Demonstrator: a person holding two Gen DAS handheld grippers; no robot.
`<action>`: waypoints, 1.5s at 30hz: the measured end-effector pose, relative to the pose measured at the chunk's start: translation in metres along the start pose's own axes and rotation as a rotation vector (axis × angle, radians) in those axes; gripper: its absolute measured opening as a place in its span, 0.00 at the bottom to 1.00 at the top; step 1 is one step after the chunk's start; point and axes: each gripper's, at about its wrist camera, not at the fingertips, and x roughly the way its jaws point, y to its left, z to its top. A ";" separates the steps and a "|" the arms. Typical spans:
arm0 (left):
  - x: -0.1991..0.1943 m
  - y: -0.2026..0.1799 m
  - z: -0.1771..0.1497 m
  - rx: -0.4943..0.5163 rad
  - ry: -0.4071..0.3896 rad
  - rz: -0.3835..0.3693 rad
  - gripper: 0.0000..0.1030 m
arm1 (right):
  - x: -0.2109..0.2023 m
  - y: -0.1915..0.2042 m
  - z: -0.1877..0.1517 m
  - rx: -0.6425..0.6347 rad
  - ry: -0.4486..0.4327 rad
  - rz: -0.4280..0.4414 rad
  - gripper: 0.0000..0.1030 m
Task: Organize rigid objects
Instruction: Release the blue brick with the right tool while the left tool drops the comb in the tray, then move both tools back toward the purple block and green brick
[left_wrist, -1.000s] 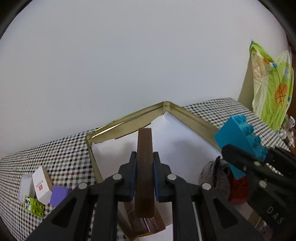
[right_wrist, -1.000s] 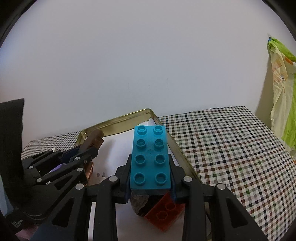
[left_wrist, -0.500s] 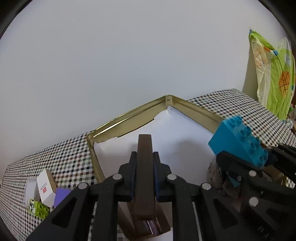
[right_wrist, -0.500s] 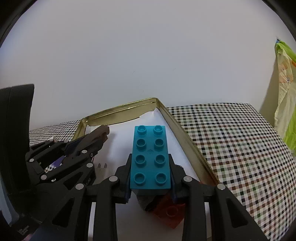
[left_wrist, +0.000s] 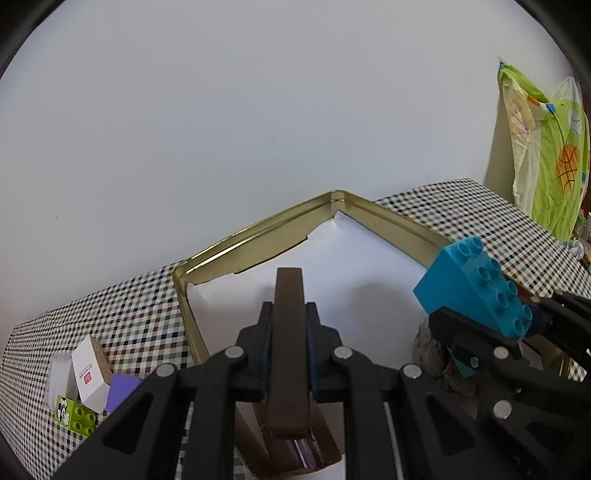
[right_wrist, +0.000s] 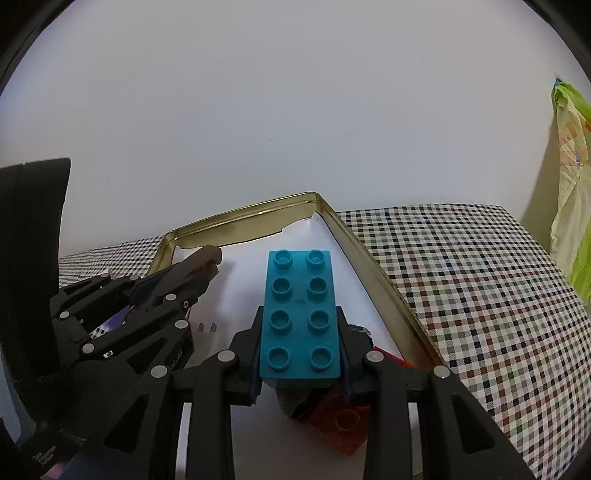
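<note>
My left gripper (left_wrist: 289, 325) is shut on a flat dark brown block (left_wrist: 289, 339), held on edge above the gold tin tray (left_wrist: 255, 236) lined with white paper. My right gripper (right_wrist: 300, 343) is shut on a teal studded brick (right_wrist: 299, 314), also over the tray; in the left wrist view the same teal brick (left_wrist: 476, 284) hangs at the right. Under the teal brick lie a red-orange brick (right_wrist: 343, 424) and a dark grey stone (right_wrist: 291, 400). The left gripper (right_wrist: 199, 269) shows at the left of the right wrist view.
On the checked cloth (right_wrist: 461, 280) left of the tray lie a white box with a red mark (left_wrist: 88, 373), a purple block (left_wrist: 120, 387) and a green brick (left_wrist: 75, 415). A brown box (left_wrist: 295, 450) sits in the tray below my left gripper. A green printed bag (left_wrist: 546, 155) hangs at the right.
Both grippers have drawn back and risen slightly over the tray, so more of the white liner shows. Both grips are unchanged.
</note>
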 end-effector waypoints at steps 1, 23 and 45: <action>0.001 0.000 0.000 0.000 0.000 0.001 0.13 | 0.001 0.000 0.001 0.000 0.001 0.003 0.34; -0.049 0.042 -0.016 -0.128 -0.157 0.176 0.99 | -0.051 -0.018 0.007 0.125 -0.267 -0.058 0.81; -0.080 0.096 -0.062 -0.221 -0.214 0.248 0.99 | -0.082 0.016 -0.033 0.208 -0.506 -0.336 0.81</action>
